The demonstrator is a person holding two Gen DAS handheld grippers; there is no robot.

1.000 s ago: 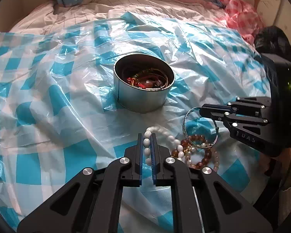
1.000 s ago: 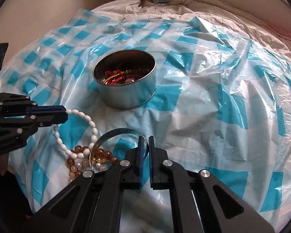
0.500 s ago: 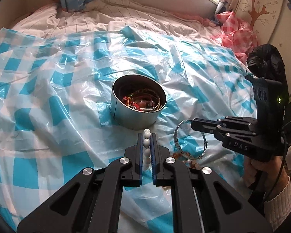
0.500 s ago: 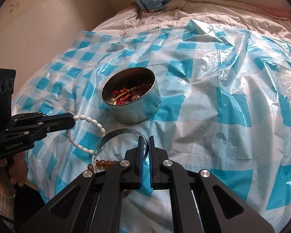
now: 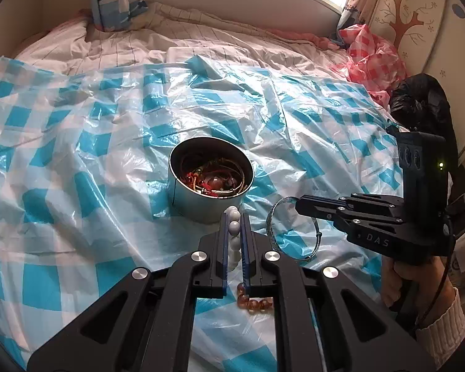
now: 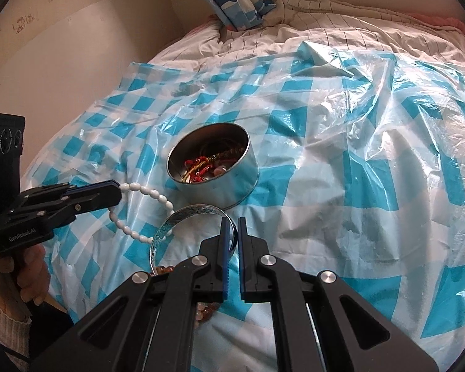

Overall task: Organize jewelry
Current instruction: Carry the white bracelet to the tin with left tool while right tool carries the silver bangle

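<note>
A round metal tin point(image 5: 183, 192) with red and gold jewelry inside stands on a blue-checked plastic sheet point(image 5: 77, 161); it also shows in the right wrist view point(image 6: 229, 186). My left gripper point(image 5: 234, 217) is shut on a white bead bracelet point(image 5: 233, 232), held in the air just in front of the tin; the bracelet also hangs in the right wrist view point(image 6: 145, 192). My right gripper point(image 6: 231, 221) is shut on a silver bangle point(image 6: 176, 220), held up to the right of the tin point(image 5: 272, 226). A brown bead bracelet point(image 5: 254, 303) lies on the sheet below.
The sheet covers a bed with a wrinkled pink blanket point(image 5: 201, 40). A blue patterned pillow point(image 5: 114, 0) leans at the back. A red-checked bag point(image 5: 372, 59) and a black bag point(image 5: 418, 99) lie at the right edge. A wall point(image 6: 62, 46) runs along the left.
Both grippers have lifted off the sheet with their bracelets and moved toward the tin. The brown beads stay on the sheet.
</note>
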